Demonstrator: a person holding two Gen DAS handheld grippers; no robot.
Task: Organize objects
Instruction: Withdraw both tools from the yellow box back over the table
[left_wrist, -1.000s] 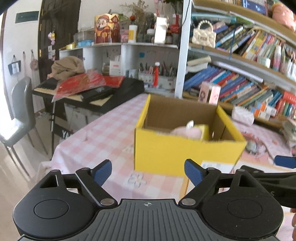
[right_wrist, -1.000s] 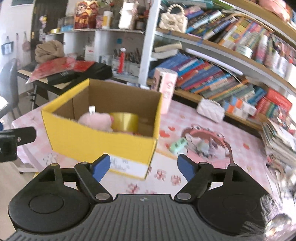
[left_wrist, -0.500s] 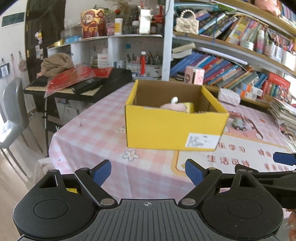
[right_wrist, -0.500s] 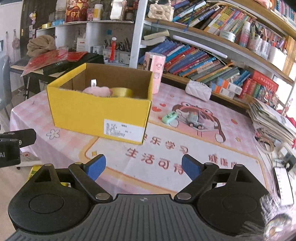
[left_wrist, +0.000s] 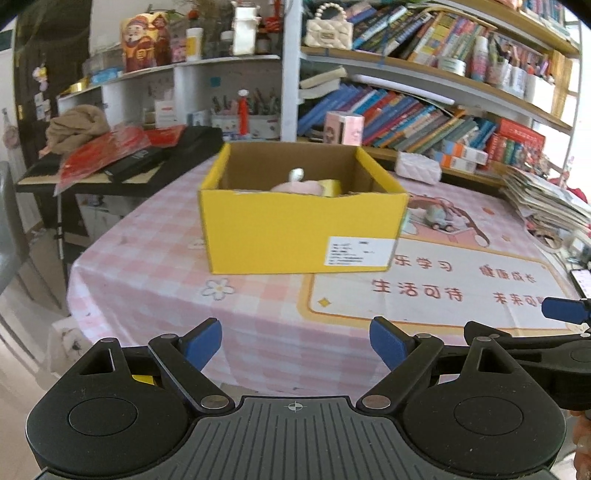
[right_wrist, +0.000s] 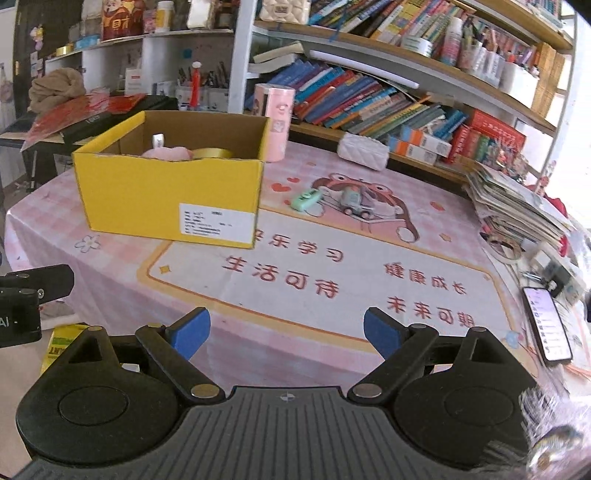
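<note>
An open yellow cardboard box (left_wrist: 303, 232) (right_wrist: 166, 195) stands on the pink checked tablecloth, holding a pink plush (right_wrist: 168, 152) and a yellow tape roll (right_wrist: 212, 152). To its right, a small green toy (right_wrist: 306, 199) and a grey toy car (right_wrist: 352, 201) lie on the printed mat. My left gripper (left_wrist: 295, 334) hangs open over the table's near edge, well short of the box, with nothing between its fingers. My right gripper (right_wrist: 286, 325) is also open and empty, above the mat's near side.
A pink tin (right_wrist: 275, 122) and a white quilted pouch (right_wrist: 364, 149) sit behind the box. Stacked magazines (right_wrist: 517, 206), tape rolls and a lit phone (right_wrist: 546, 325) crowd the right edge. Bookshelves line the back. A black keyboard stand (left_wrist: 147, 158) is at the left.
Both grippers have drawn back from the box toward the table's near edge, so the box looks smaller and farther. The right jaws have widened slightly.
</note>
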